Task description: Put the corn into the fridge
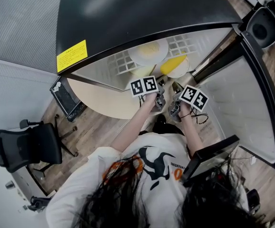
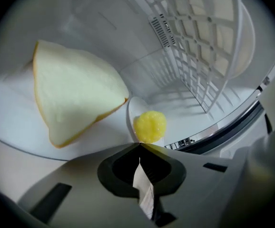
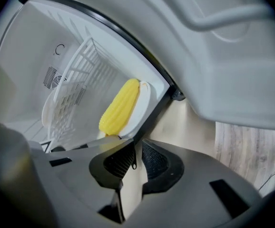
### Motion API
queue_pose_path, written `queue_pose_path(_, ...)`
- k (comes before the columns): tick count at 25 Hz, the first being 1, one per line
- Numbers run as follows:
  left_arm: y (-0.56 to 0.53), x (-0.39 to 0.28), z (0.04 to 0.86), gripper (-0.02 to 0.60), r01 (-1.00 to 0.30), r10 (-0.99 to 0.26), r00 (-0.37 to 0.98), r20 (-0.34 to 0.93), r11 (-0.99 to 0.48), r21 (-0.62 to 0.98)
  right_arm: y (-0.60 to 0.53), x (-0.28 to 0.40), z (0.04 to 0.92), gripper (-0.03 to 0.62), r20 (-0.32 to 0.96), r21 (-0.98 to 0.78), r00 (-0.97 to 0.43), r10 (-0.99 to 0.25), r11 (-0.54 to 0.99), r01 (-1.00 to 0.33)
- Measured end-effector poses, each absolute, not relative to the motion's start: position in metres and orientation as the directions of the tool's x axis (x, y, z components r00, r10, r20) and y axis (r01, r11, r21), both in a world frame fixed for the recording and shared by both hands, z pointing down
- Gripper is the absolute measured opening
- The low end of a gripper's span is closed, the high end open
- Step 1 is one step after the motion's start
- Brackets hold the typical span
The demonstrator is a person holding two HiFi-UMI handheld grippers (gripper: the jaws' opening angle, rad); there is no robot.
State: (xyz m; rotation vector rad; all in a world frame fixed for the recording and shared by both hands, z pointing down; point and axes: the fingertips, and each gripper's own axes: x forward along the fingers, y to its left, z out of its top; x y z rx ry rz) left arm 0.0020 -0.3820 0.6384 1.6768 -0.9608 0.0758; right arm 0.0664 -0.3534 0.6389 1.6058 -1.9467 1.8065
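The corn [image 3: 120, 107] lies on a white plate [image 3: 145, 100] inside the fridge [image 3: 37, 37], so placing looks done; left gripper [image 2: 140, 150] and right gripper [image 3: 135, 147] hover at the fridge's mouth, jaws closed, empty; shutting the fridge seems left.

The right gripper [image 3: 136, 142] is pointing into the open fridge [image 3: 28, 46] with its jaws drawn together and nothing sitting between them. Just beyond the tips, the yellow corn [image 3: 120, 107] is lying tilted on a white plate [image 3: 143, 102], right beside a white wire rack [image 3: 75, 96]. The pale fridge door [image 3: 232, 56] is filling the upper right, with wooden floor [image 3: 244, 151] showing beneath it.
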Motion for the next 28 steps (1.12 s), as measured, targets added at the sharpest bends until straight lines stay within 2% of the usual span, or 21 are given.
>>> queue_pose_path(12, -0.411, -0.009, 0.637, 0.009, -0.684, -0.546, 0.611, 0.574, 0.001, 0.729, -0.349, 0.062, 0.642, 0.054, 0.622, -0.707, -0.478, -0.62, -0.182, -0.683)
queue_pose_path(21, -0.406, 0.003, 0.612, 0.011, -0.745, -0.564, 0.619, 0.546, -0.202, 0.636, -0.346, 0.066, 0.627, 0.052, 0.598, -0.699, -0.466, -0.652, -0.139, -0.702)
queue_pose_path(26, -0.388, 0.011, 0.589, 0.011, -0.786, -0.587, 0.615, 0.527, -0.398, 0.473, -0.342, 0.065, 0.612, 0.052, 0.575, -0.685, -0.461, -0.676, -0.089, -0.723)
queue_pose_path(28, -0.379, 0.013, 0.583, 0.011, -0.769, -0.583, 0.637, 0.504, -0.44, 0.463, -0.339, 0.061, 0.606, 0.052, 0.564, -0.677, -0.468, -0.68, -0.056, -0.734)
